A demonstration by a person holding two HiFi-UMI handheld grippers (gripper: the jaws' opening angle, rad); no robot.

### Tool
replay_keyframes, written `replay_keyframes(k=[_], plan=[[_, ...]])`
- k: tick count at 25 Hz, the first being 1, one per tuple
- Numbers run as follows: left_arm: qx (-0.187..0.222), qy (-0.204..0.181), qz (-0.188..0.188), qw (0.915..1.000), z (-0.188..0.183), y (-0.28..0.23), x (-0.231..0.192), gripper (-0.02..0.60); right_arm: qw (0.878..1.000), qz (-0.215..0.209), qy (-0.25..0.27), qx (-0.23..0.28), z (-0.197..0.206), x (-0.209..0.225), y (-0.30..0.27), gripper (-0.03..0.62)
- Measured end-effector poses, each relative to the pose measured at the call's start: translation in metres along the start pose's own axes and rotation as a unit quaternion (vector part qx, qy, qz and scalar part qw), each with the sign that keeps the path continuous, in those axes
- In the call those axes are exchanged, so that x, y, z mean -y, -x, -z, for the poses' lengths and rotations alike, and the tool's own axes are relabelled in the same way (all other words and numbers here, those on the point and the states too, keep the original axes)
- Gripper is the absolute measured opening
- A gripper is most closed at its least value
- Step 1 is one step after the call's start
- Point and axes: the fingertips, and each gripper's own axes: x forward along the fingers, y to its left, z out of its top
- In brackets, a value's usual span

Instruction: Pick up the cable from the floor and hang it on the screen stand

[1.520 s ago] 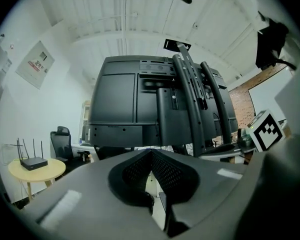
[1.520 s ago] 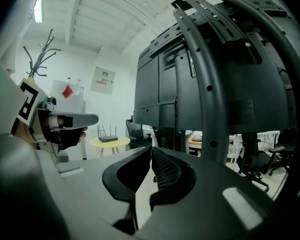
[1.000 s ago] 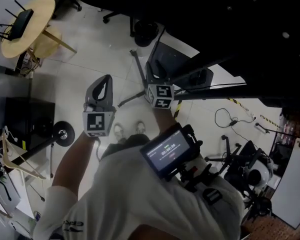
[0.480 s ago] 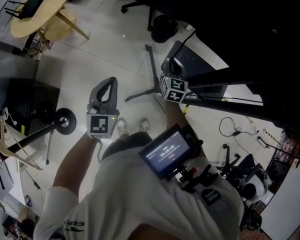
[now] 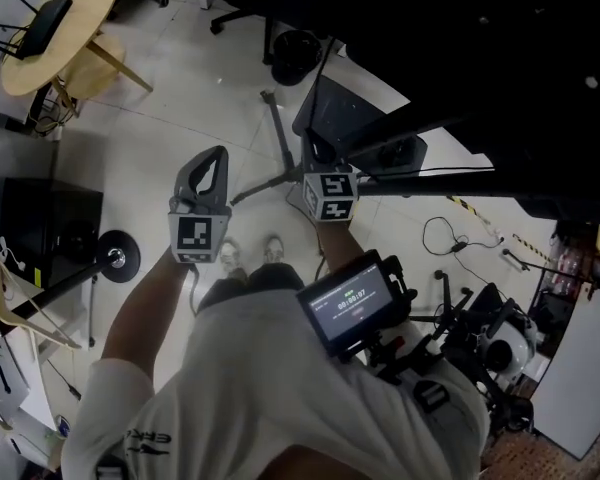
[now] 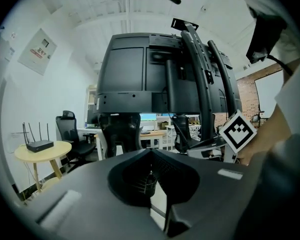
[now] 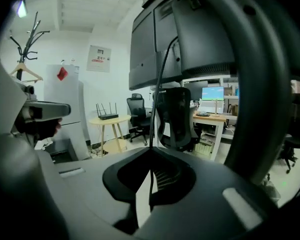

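Observation:
The dark screen (image 6: 140, 69) on its stand (image 6: 197, 84) fills the left gripper view, and its splayed legs (image 5: 273, 128) show on the floor in the head view. A thin black cable (image 7: 157, 84) runs down from the back of the screen (image 7: 190, 39) into my right gripper (image 7: 151, 151), whose jaws have just closed and are now shut on it. That gripper's marker cube (image 5: 330, 196) sits close to the stand. To its left, my left gripper (image 5: 212, 160) is also shut (image 6: 151, 153); I cannot tell if anything is pinched between its jaws.
A round wooden table (image 5: 55, 28) with a router stands far left, with office chairs (image 6: 70, 131) nearby. A black box (image 5: 40, 228) and a wheeled base (image 5: 120, 260) lie at the left. Another loose cable (image 5: 450, 233) and dark gear (image 5: 490, 338) are on the floor at the right.
The right gripper reached out toward the stand half a second ago and has since drawn back a little. The left gripper has sunk slightly.

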Motion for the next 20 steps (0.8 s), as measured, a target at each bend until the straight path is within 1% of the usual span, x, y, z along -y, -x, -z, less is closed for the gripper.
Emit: replay_keyframes(k=[4, 8, 13, 15, 20], plan=[[0.006, -0.017, 0.041, 0.9990, -0.010, 0.002, 0.036, 0.003, 0.999, -0.025, 0.025, 0.027, -0.033, -0.017, 0.053, 0.020], [0.020, -0.023, 0.090, 0.9955, -0.021, 0.009, 0.075, 0.003, 0.996, -0.024, 0.046, 0.067, -0.070, -0.020, 0.102, 0.021], [0.049, -0.041, 0.161, 0.9849, -0.043, 0.011, 0.124, 0.003, 0.990, 0.001, 0.060, 0.125, -0.128, -0.009, 0.156, 0.025], [0.061, -0.047, 0.181, 0.9804, -0.053, 0.012, 0.139, 0.003, 0.987, 0.013, 0.064, 0.146, -0.149, -0.005, 0.174, 0.025], [0.077, -0.060, 0.223, 0.9700, -0.073, 0.010, 0.171, 0.003, 0.979, 0.030, 0.079, 0.184, -0.198, 0.002, 0.210, 0.025]])
